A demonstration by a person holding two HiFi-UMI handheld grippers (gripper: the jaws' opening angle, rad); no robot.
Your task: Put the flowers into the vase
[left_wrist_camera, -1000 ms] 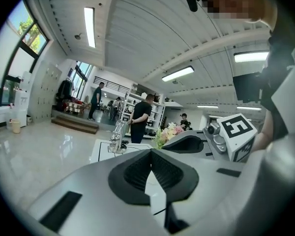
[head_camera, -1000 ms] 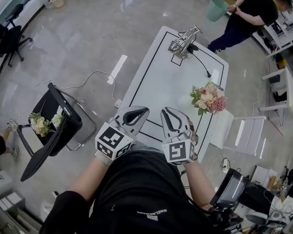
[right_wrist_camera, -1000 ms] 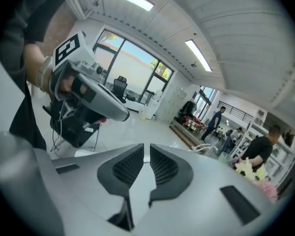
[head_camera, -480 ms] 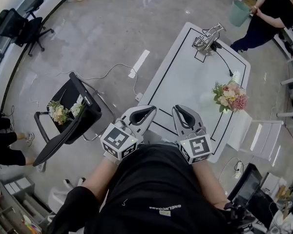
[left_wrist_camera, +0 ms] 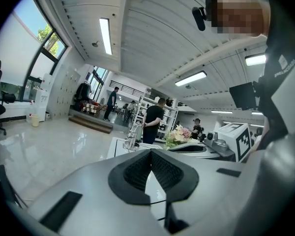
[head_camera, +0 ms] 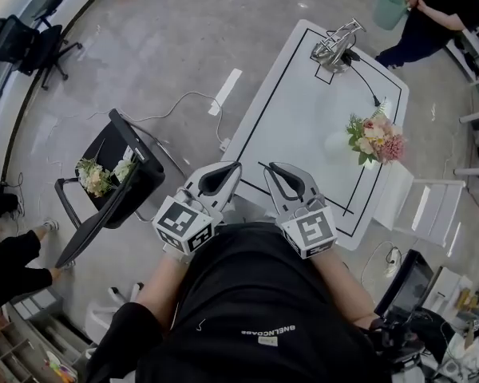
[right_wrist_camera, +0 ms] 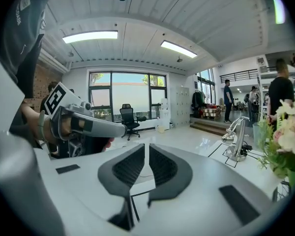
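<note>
White table [head_camera: 303, 126], black chair [head_camera: 144, 186], teal bucket [head_camera: 389, 8]

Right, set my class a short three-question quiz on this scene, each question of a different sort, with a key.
1. True or false: flowers lie on the chair to the left of the table.
2. What do the left gripper and the right gripper hold? A: a flower each. B: a vase between them. C: nothing.
3. Fill in: in the head view, the bouquet stands by the table's ___ edge.

Key: 1 true; 2 C; 3 right.
</note>
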